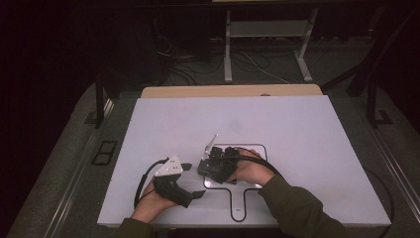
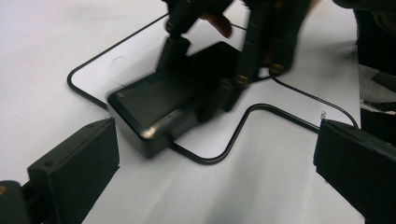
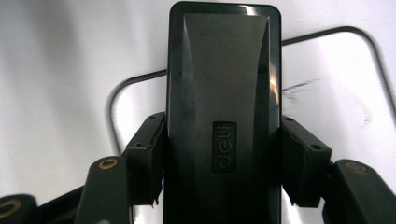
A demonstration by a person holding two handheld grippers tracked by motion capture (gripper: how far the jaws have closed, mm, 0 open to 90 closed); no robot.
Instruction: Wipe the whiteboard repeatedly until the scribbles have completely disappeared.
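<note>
Gripping from both long sides, our right gripper (image 3: 223, 163) is clamped on the black box (image 3: 224, 107), which sits over the outlined white mat (image 1: 247, 198) near the table's (image 1: 307, 129) front edge. We judge the step is setting the box inside that outline: keep it level and square it to the line before letting go. Our left gripper (image 1: 190, 181) waits just beside, jaws wide apart. From the right gripper view we read the small "deli" badge (image 3: 224, 147), unreadable from the high view.
</note>
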